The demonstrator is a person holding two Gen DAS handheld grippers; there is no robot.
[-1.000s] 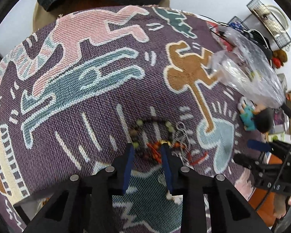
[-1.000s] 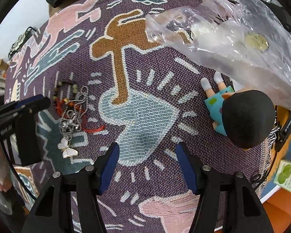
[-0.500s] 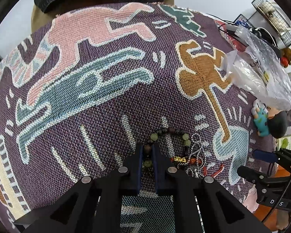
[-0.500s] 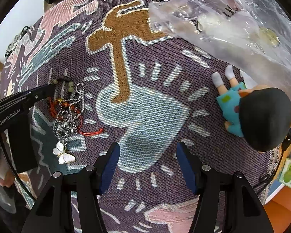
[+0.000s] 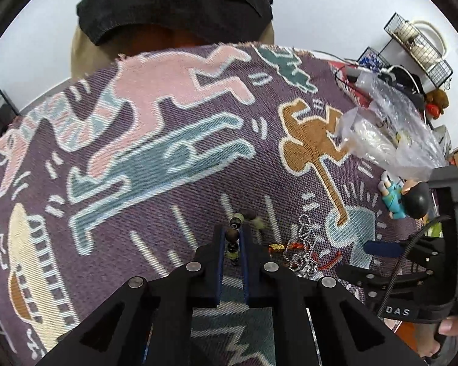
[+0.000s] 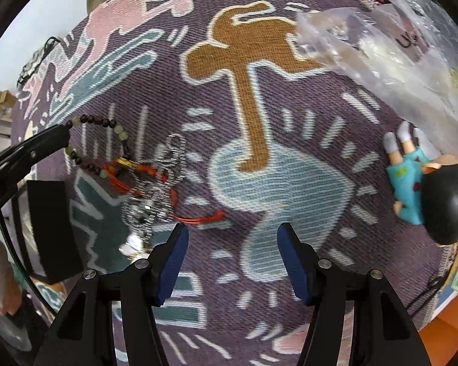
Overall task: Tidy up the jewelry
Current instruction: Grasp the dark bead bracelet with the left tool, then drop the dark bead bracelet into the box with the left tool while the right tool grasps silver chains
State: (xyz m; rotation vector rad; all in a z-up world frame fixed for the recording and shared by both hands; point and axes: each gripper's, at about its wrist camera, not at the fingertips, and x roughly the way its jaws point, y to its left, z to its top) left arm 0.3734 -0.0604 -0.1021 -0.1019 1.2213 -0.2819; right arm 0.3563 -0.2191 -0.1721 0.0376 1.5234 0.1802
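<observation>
beads half hidden between left tongs.

Left gripper clamped on the beaded bracelet, beads pinched between the pads. Red cord and silver chain tangle on the patterned cloth at its 3 o'clock. Right gripper further along at 3. Plastic bag at 2 o'clock, doll figure below it.

Black left gripper, right gripper: blue pads, silver screws
</observation>
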